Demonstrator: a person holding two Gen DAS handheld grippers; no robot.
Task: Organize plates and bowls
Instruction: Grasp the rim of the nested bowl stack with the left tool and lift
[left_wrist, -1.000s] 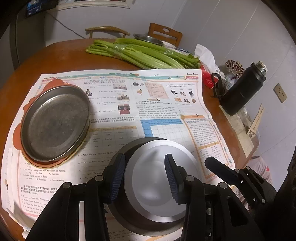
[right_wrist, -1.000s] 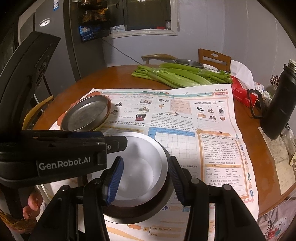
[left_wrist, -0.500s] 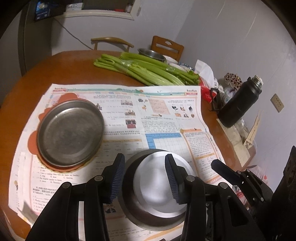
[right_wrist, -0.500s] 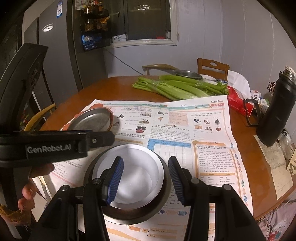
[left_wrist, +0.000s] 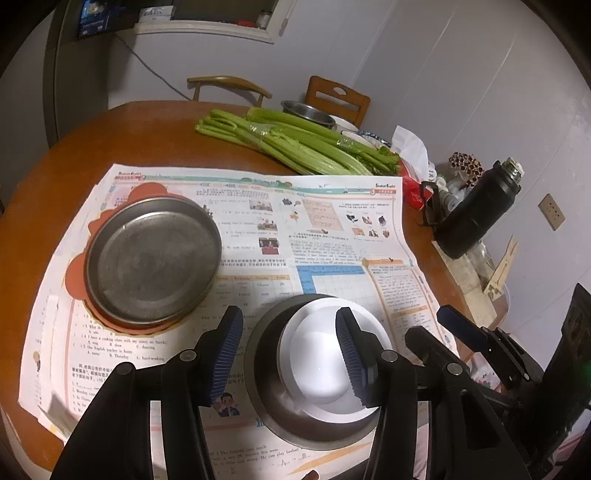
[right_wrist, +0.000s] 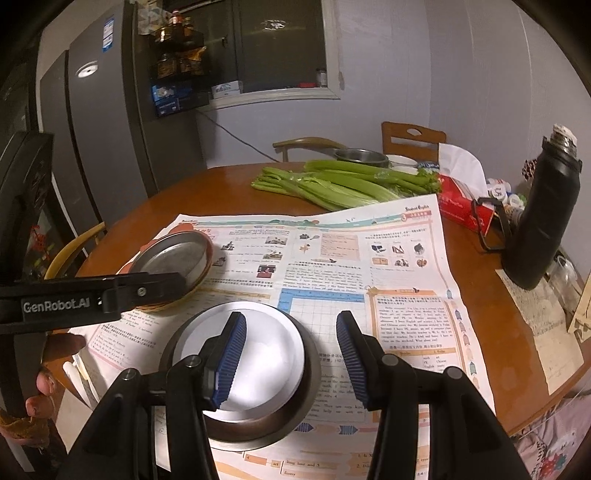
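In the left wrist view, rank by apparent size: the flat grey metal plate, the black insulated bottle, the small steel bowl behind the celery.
1. Flat grey metal plate
2. Black insulated bottle
3. Small steel bowl, though it sits farthest away and partly hidden, so unsure.

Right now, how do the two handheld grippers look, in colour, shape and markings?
Both the left gripper and right gripper have black angular plastic bodies with silver pivot screws and two ribbed blue finger pads. The left gripper's side carries white "GenRobot.AI" lettering.

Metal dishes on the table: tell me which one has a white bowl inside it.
The steel bowl nearest the grippers, on the newspaper, holds the white bowl. The flat metal plate sits empty on an orange mat; the far steel bowl lies behind the celery.
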